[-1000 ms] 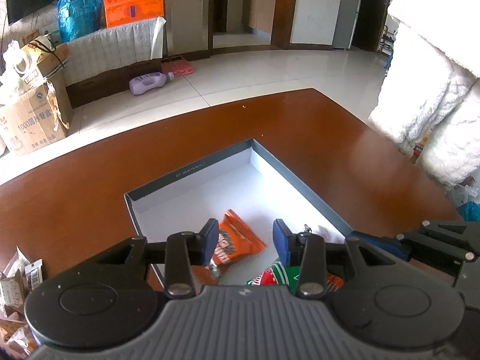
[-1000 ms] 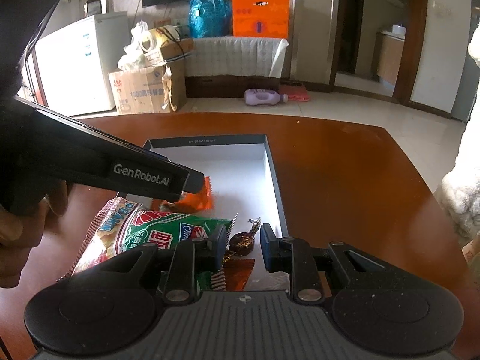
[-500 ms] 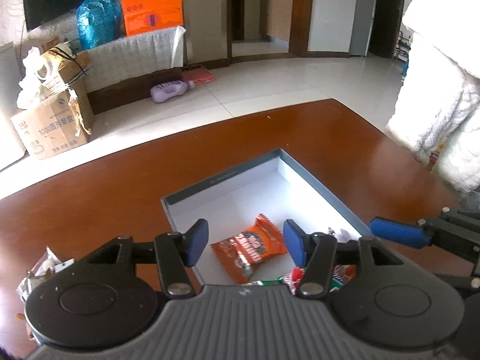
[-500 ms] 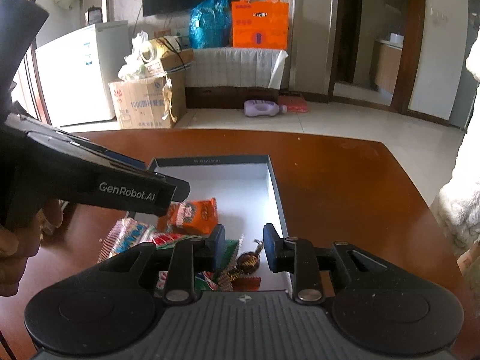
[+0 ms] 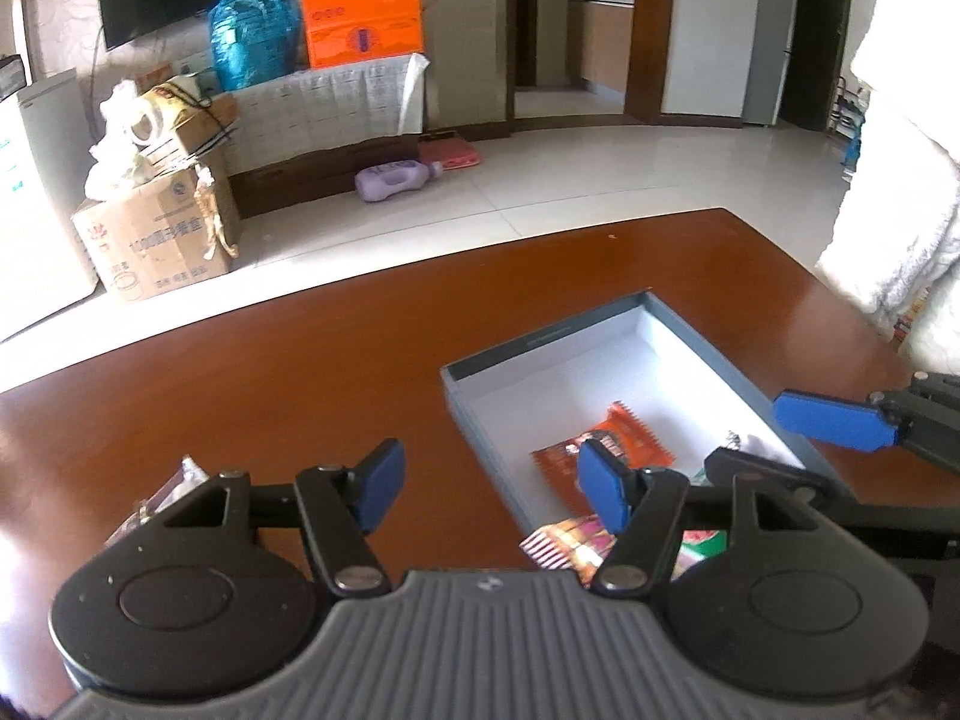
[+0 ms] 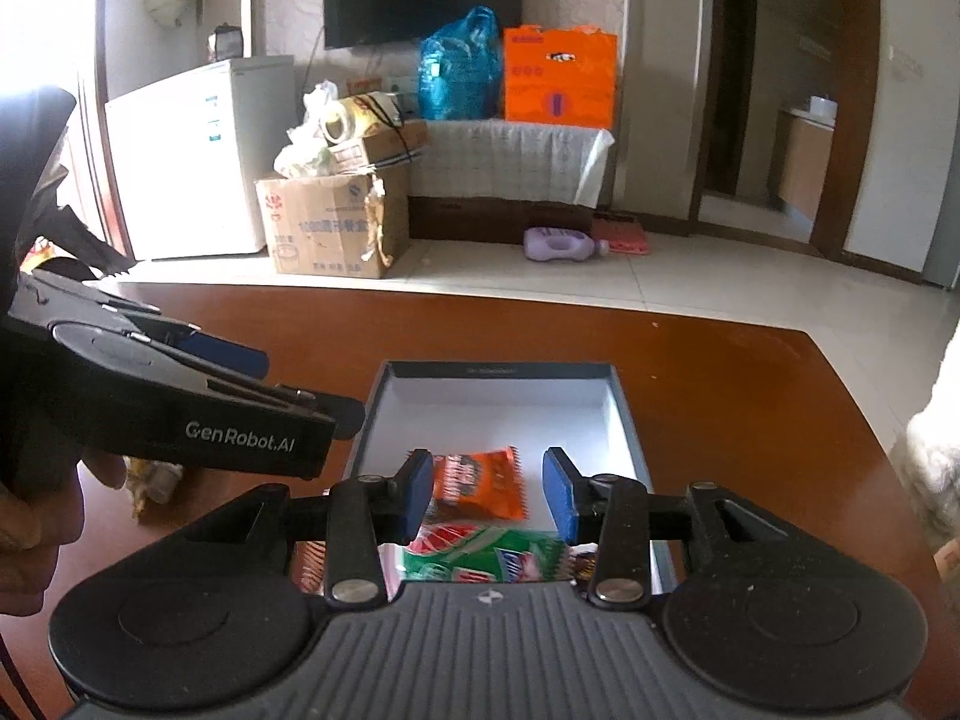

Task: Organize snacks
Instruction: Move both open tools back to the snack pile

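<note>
Right gripper (image 6: 487, 495) partly hides green packet (image 6: 480, 558).

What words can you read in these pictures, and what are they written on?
"GenRobot.AI": on the side of the left gripper.
Cardboard box: print too blurred to read.
Orange snack packet and green snack bag: lettering too blurred.
Orange box: unreadable.
</note>
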Motion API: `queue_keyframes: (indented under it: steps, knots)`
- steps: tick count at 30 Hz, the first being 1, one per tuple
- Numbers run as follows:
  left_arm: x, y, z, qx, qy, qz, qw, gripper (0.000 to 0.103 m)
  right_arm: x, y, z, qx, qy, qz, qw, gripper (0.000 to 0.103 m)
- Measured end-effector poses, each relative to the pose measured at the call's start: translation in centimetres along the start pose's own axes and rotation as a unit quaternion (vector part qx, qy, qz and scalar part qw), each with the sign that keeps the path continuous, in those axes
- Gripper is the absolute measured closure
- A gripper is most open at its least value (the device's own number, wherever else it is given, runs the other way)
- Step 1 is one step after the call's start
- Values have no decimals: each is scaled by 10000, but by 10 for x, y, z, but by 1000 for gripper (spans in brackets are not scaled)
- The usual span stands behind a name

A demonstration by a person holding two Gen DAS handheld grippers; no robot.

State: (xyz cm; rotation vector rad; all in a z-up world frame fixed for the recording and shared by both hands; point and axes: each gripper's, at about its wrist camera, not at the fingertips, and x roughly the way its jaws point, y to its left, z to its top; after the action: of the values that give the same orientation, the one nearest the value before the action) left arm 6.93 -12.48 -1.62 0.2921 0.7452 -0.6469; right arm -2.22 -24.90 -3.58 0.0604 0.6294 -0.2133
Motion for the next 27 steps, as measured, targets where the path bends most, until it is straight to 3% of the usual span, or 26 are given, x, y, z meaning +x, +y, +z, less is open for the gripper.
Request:
queue_keyframes:
  steps: [27]
  knots:
    - [-69, 135, -61, -679, 122, 506, 9963, 39, 5, 108, 18, -483, -1, 575, 9972, 60]
